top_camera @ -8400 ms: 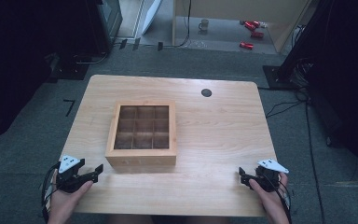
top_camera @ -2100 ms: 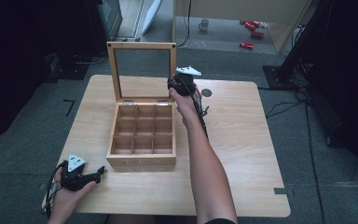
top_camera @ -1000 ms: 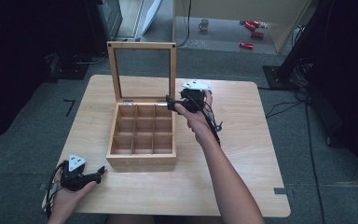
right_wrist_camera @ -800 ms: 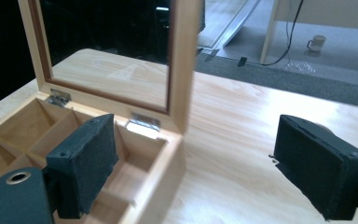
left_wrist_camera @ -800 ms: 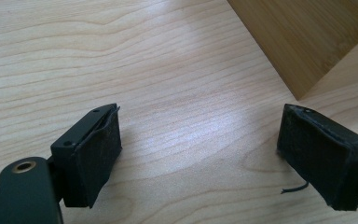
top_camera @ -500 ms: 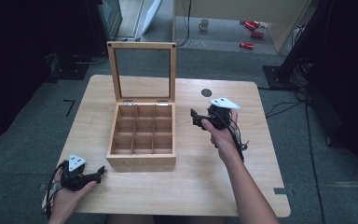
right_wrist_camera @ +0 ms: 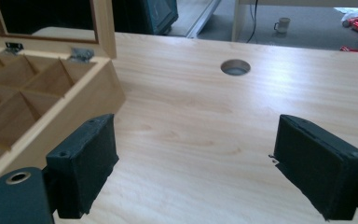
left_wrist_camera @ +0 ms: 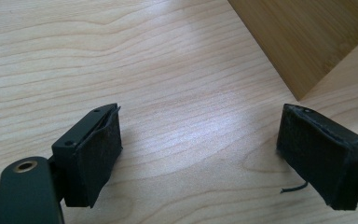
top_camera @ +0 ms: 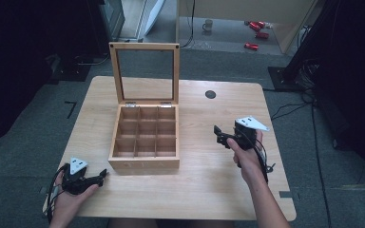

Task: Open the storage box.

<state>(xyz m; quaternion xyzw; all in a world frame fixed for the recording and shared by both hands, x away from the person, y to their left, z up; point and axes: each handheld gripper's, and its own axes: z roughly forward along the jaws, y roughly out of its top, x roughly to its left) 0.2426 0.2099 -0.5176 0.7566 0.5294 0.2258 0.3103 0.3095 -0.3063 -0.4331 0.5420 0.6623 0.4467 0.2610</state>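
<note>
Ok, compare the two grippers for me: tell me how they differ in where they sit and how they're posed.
The left gripper sits low at the table's near left corner, just in front of the wooden box; the right gripper is held farther up, to the right of the box. The left points toward the box's front corner, the right toward its right side. Both have jaws wide apart and hold nothing.

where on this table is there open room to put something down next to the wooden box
Bare tabletop lies right of the open wooden compartment box, between it and the right hand-held gripper, up to the round cable hole. The light wooden table is also bare along the near edge. It is tighter near the left hand-held gripper.
</note>
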